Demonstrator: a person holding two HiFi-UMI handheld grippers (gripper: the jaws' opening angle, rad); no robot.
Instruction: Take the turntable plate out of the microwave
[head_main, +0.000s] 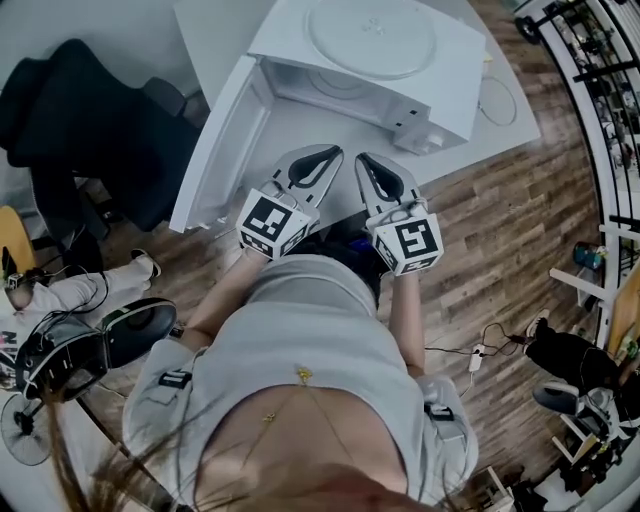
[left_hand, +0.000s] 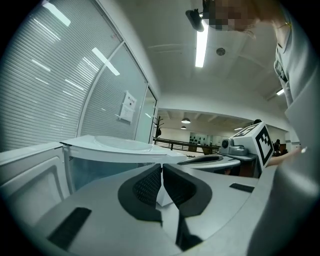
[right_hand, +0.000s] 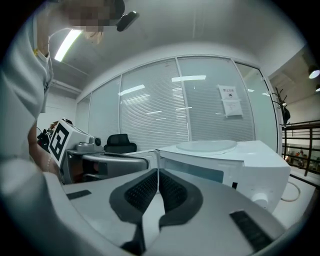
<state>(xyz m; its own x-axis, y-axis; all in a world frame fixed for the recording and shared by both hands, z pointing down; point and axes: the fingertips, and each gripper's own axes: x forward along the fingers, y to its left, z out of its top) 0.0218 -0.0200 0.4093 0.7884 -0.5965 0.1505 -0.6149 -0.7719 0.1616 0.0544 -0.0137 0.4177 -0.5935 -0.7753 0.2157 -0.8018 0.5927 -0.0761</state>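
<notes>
Head view. Standing on a smooth white counter (head_main: 215, 40): a boxy white microwave (head_main: 440, 80), with its flat door (head_main: 225, 140) hanging open to the left. Lying flat on the microwave's top, outside the cavity: the round, pale, glossy plate (head_main: 372, 35) with a low raised ring. Hovering side by side just in front of the open cavity: the left hand-held gripper (head_main: 334, 153) and the right hand-held gripper (head_main: 362, 160), each a grey shell with black pads and a black-and-white marker cube at the rear. Pointing at the microwave, touching neither it nor the plate. Spreading out to the right: a wood-plank floor (head_main: 500, 230). Sitting off to the left: a black padded chair (head_main: 90, 110).

Left gripper view. Pressing pad against pad, closed on nothing: the left jaws, their black rubber showing a fine gridded texture. Showing beyond the tips: the microwave's white front, with the plate lying as a thin shallow disc on its top. Riding alongside at the right: the right hand-held gripper.

Right gripper view. Meeting along one thin seam, gripping nothing: the right jaws, with the same gridded black pads. Lying beyond them on the microwave's top, well apart from the tips: the plate, pale and smooth-edged.
</notes>
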